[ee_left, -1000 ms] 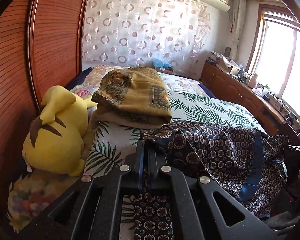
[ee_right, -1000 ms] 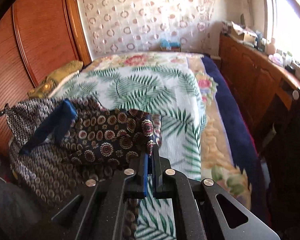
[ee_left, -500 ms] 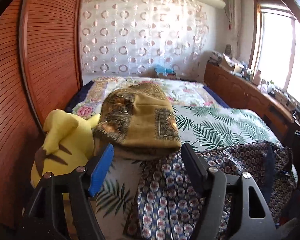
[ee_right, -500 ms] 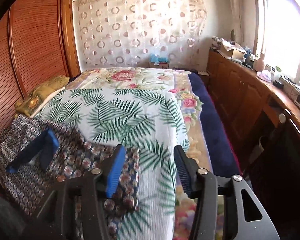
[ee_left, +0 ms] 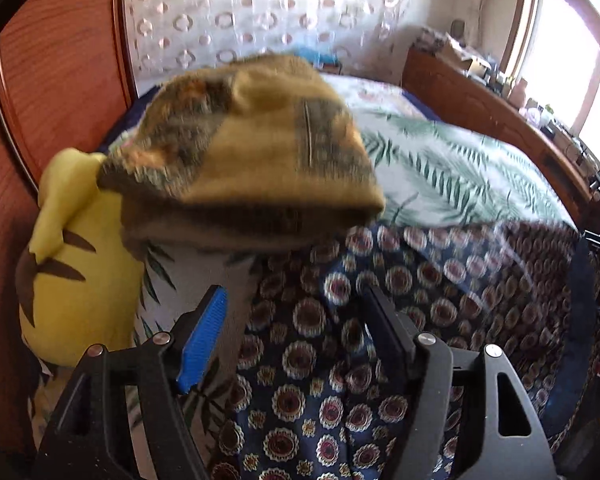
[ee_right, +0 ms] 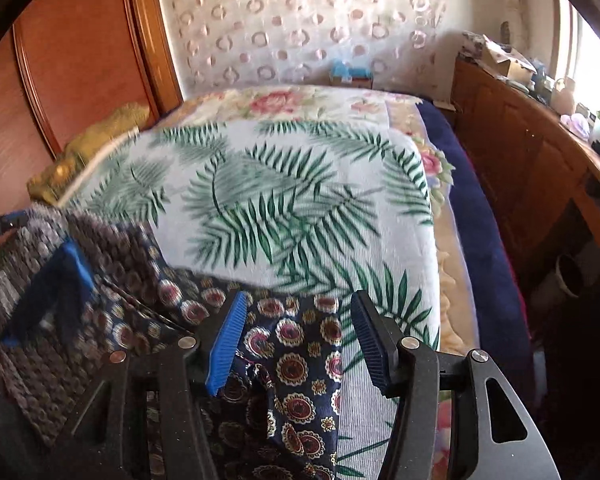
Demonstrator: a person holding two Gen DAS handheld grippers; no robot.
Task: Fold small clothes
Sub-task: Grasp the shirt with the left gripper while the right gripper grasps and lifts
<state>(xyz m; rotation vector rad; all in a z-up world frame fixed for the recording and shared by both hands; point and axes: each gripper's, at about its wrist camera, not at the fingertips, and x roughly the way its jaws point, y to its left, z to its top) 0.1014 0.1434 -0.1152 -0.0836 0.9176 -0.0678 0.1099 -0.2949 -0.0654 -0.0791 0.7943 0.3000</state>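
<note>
A dark navy garment with round medallion print (ee_left: pixel 380 312) lies spread on the near part of the bed; it also shows in the right wrist view (ee_right: pixel 284 364). A plain blue band (ee_right: pixel 56 284) runs across it. My left gripper (ee_left: pixel 300 332) is open just above its left part, holding nothing. My right gripper (ee_right: pixel 300 340) is open over its right corner, holding nothing.
The bed has a white sheet with green palm leaves (ee_right: pixel 280 200). A folded mustard-brown cloth (ee_left: pixel 252 148) lies just beyond the garment, a yellow plush toy (ee_left: pixel 68 264) at its left against the wooden wardrobe (ee_left: pixel 56 80). A wooden cabinet (ee_right: pixel 532 168) runs along the right.
Both grippers were shut on the garment's corners one second ago, then opened and let it drop on the bed. Both have since moved lower and closer to the cloth.
</note>
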